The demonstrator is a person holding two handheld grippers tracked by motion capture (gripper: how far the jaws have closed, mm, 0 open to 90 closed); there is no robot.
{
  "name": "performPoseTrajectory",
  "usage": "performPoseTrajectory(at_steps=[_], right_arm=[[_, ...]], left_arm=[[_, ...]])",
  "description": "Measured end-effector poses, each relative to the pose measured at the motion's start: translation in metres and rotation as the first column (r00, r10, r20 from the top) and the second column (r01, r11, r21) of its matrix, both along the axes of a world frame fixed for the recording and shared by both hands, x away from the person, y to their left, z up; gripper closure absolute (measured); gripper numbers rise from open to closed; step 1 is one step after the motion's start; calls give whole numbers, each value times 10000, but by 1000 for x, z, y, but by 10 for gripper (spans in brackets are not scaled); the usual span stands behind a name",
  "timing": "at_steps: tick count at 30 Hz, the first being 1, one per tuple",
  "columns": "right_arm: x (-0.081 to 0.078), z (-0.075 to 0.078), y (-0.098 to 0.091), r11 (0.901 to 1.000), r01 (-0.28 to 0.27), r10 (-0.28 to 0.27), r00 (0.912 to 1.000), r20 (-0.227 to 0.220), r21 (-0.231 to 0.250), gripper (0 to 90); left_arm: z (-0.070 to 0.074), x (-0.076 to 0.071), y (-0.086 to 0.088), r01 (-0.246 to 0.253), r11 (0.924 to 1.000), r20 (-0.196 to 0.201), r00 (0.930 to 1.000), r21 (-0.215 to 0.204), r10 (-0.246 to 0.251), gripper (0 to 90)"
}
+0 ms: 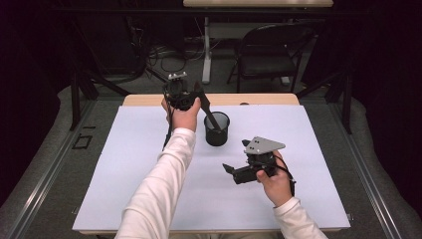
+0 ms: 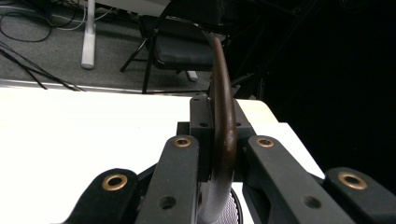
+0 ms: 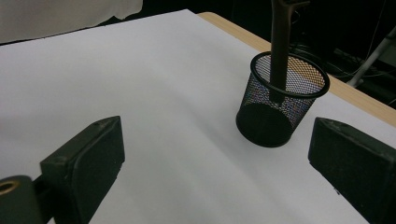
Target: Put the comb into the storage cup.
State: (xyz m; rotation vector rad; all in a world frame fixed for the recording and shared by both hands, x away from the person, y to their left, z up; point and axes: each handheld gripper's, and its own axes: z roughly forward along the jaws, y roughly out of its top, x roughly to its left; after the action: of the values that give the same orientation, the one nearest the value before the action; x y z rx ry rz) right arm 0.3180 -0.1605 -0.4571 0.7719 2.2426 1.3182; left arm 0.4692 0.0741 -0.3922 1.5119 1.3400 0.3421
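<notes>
High view puts my left gripper (image 1: 199, 95) clamped on a long dark utensil (image 1: 211, 119), perhaps a spoon, whose lower end sits inside the black mesh cup (image 1: 217, 130) near table centre. Its long axis runs from the jaws at eleven o'clock down to the cup at five. My right gripper (image 1: 234, 167), jaws wide apart and empty, waits at five o'clock of the cup, farther off.

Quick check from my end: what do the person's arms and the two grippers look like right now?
Both arms wear long white sleeves. The left gripper and right gripper are black, with brass-coloured pivot pins and thick black jaws. The right carries a grey three-cornered plate. A black cable trails from the left.
</notes>
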Motion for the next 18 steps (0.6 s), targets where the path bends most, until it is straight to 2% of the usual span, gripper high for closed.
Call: performPoseTrajectory(at_steps=[18], right_arm=[[0,1,0,10000,-30,30,10000,30,-25,38]], left_arm=[[-11,3,-4,39,10000,-239,9997,-28,-39,857]])
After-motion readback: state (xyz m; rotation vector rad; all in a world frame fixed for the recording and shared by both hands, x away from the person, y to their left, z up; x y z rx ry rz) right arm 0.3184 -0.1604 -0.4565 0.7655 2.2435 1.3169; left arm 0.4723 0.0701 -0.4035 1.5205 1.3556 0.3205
